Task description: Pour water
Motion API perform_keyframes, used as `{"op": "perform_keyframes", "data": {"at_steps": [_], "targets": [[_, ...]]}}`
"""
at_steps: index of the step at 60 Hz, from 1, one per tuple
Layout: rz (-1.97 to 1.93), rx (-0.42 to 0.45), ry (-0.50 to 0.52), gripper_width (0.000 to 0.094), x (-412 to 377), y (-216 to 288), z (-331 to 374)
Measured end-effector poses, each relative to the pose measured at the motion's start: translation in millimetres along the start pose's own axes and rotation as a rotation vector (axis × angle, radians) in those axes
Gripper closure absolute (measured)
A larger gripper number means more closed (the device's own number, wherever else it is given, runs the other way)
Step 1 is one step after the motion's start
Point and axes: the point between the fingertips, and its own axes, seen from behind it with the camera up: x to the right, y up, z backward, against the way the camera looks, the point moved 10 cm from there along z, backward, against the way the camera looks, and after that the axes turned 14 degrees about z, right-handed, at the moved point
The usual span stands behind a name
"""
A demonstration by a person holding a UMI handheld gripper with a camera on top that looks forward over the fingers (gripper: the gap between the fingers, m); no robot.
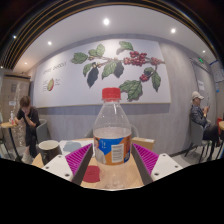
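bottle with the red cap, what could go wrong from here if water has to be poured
1. The bottle stands between the gripper fingers with its red cap on, so tipping now pours nothing.
2. The dark cup sits off to the side of the fingers; a hurried swing could knock it or spill onto the table.

The gripper (112, 160) points level and forward; its two fingers, the magenta pads (79, 157) on their inner faces, stand spread at either side of the bottle (112, 140), each pad pressing against its flanks.

Claw (112, 158) — two dark fingers, ridged magenta pads (146, 157) inside
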Motion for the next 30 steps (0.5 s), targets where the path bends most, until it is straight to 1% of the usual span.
{"op": "perform_keyframes", "data": {"at_steps": [1,2,3,5,9,11,14,18,24,25,30], "targets": [[-0.001,-0.006,-0.006,0.0099,0,0,-3],[-0.002,-0.012,-0.013,0.0127,1,0,-5],[-0.003,-0.017,-0.019,0.0182,1,0,-8],[0.003,-0.027,-0.033,0.0397,6,-3,-12],[0.009,-0.028,-0.102,0.0404,10,-3,-10],[0.007,-0.023,-0.112,0.0424,14,-2,-6],[0.003,-0.013,-0.13,0.0472,9,-5,-10],[0.016,-0.013,-0.111,0.055,5,-4,-14],[0.151,-0.032,-0.113,0.0559,4,0,-22],[0.185,-0.03,-0.108,0.0559,10,6,-17],[0.484,-0.024,-0.151,0.056,3,35,-26]]}}
